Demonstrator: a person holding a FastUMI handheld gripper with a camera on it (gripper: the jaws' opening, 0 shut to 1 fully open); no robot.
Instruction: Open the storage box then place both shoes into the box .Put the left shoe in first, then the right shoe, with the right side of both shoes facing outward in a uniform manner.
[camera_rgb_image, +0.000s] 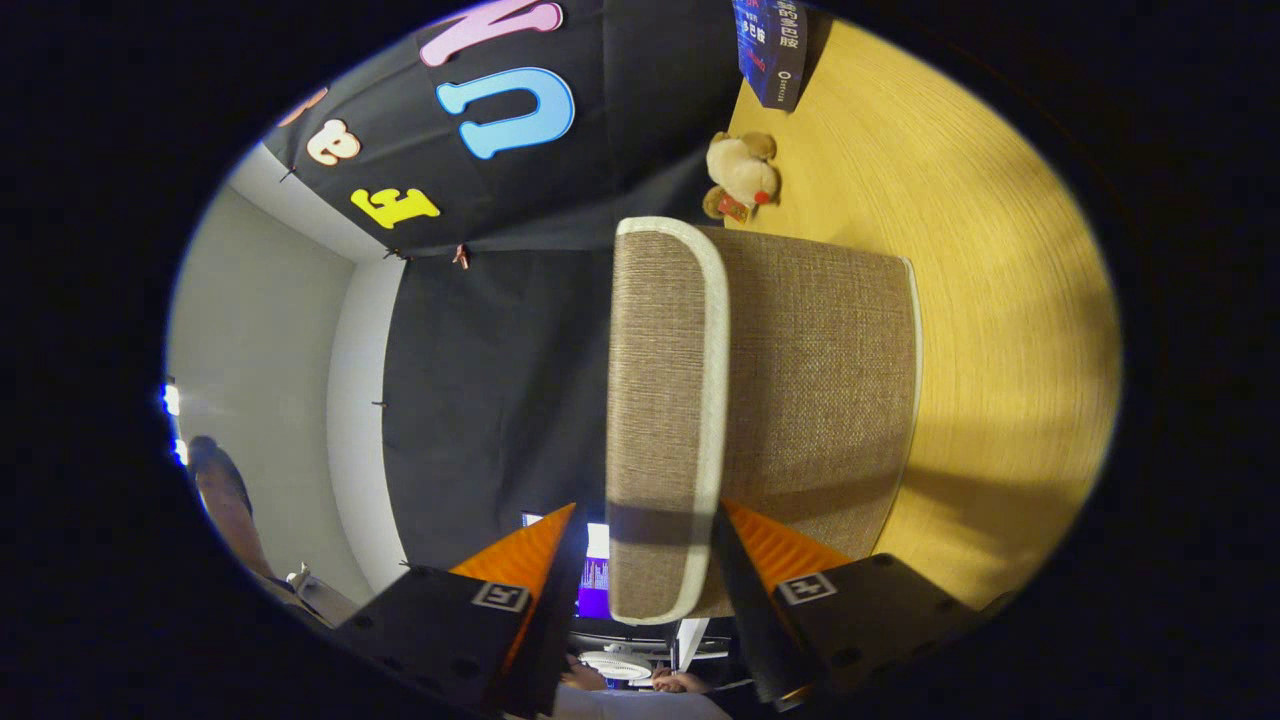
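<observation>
Between tool (645, 560) fingers, box lid (665, 400) edge-on.

Woven fabric storage box lid (665, 420) between gripper (645, 545) fingers, one finger each side. Plush toy dog (742, 175) on wooden table (1000, 300) beyond box; book (772, 45) behind toy.

Dark blue book (770, 45) at the far end of the table (1000, 300), beyond the storage box: pale printed characters run down its cover and spine, too small and skewed to read. Each finger of the gripper (645, 545) carries a square black-and-white coded marker, a pattern rather than text. Small red tag (733, 208) on the plush toy (740, 172) just beside the box's far corner: any print on it cannot be made out.
</observation>
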